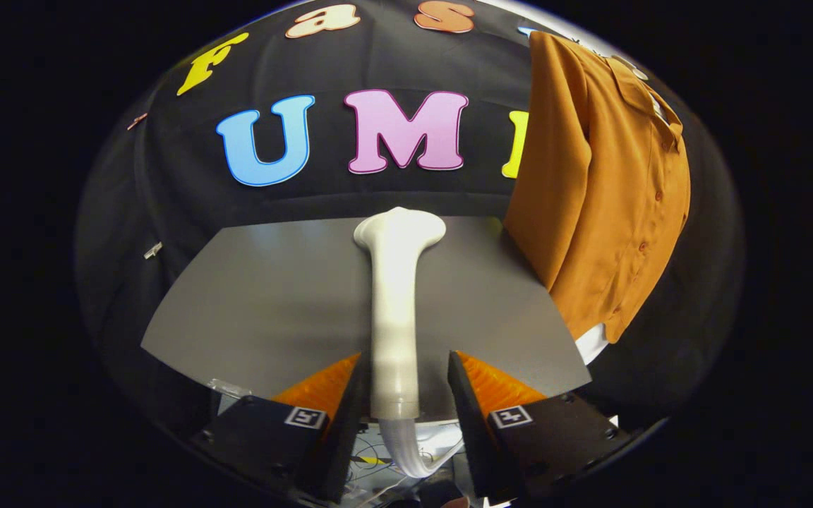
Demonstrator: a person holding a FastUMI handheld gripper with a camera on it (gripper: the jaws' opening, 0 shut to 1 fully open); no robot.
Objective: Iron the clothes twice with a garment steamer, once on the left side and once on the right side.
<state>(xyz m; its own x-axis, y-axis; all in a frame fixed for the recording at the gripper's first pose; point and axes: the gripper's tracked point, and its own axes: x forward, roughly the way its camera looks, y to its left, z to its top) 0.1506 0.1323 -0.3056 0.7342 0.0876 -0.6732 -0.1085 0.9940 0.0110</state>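
The gripper (pixel 406 384) stands spread, its fingers either side of the steamer handle (pixel 396 317); the left one seems to touch it, while a gap shows at the right, so no firm pinch is judged. The steamer lies on the grey tabletop (pixel 258 310), head pointing away, hose (pixel 406 448) trailing back beneath the fingers. The orange shirt (pixel 607 190) hangs beyond and to the right. Risk: a one-sided closure could roll the smooth handle; the hose may drag. Black cloth walls the booth
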